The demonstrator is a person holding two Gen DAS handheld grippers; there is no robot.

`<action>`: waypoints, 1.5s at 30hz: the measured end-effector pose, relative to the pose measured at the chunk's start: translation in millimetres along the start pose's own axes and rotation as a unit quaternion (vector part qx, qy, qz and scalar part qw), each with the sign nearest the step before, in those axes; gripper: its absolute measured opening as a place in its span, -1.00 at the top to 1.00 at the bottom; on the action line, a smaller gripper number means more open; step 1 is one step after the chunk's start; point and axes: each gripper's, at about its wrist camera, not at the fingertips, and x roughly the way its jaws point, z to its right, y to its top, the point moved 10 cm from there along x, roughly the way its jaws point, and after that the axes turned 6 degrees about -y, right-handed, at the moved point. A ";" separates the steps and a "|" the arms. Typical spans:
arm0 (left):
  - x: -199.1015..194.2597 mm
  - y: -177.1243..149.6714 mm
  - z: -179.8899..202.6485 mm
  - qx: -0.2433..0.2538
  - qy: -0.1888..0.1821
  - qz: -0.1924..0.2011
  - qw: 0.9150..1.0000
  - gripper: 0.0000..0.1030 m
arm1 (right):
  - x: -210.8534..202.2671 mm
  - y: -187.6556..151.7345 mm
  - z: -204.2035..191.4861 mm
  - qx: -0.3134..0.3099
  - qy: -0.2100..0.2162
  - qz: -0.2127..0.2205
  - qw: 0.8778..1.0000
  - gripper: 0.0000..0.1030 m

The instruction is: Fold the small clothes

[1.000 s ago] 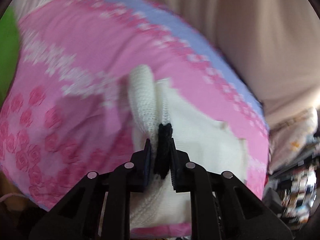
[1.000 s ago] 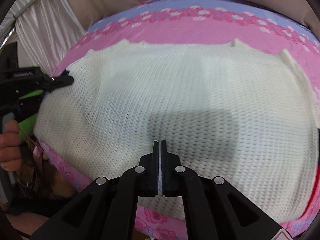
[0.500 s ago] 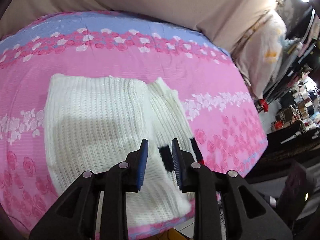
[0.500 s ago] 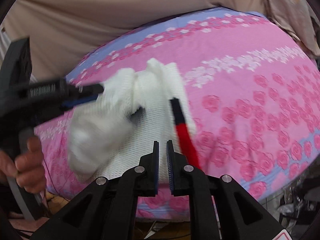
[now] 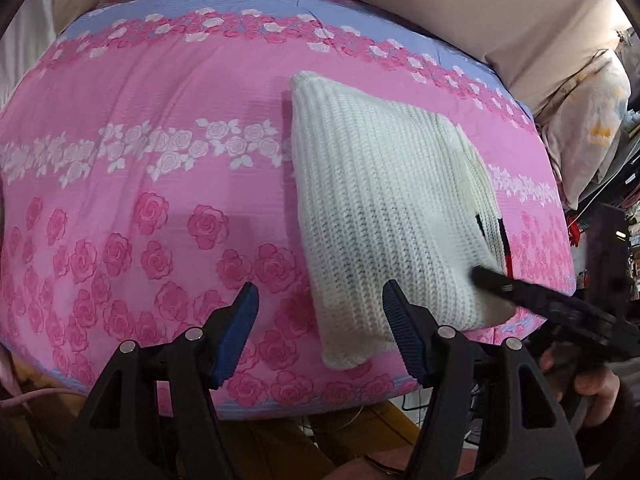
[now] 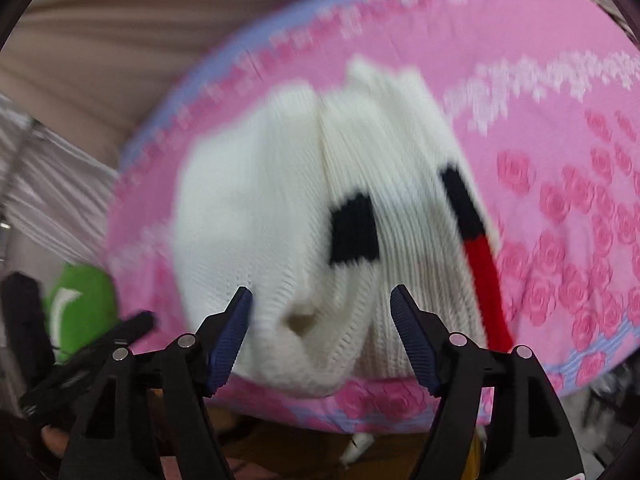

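With both sets of jaws just opened and empty, our left gripper sees the folded sweater at one o'clock, its long axis twelve-to-six, our right gripper nearer.

No readable text in either view.
The pink rose-printed bedsheet and the white knitted sweater with its black and red patches carry pattern only, no lettering; the green object beside the bed bears a white mark too blurred to read.
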 end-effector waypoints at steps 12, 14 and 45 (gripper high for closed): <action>4.2 -11.0 42.7 0.102 -0.001 -0.025 0.994 -0.20 | -120.8 39.4 -5.5 0.007 0.109 0.201 0.973 0.70; 8.5 -10.1 41.3 0.094 0.001 -0.028 0.995 -0.20 | -74.2 31.8 44.1 0.011 0.008 0.157 0.987 0.68; 74.2 -56.7 44.0 0.110 -0.016 -0.180 0.977 0.77 | -115.0 -12.1 68.7 0.079 0.106 0.178 0.975 0.78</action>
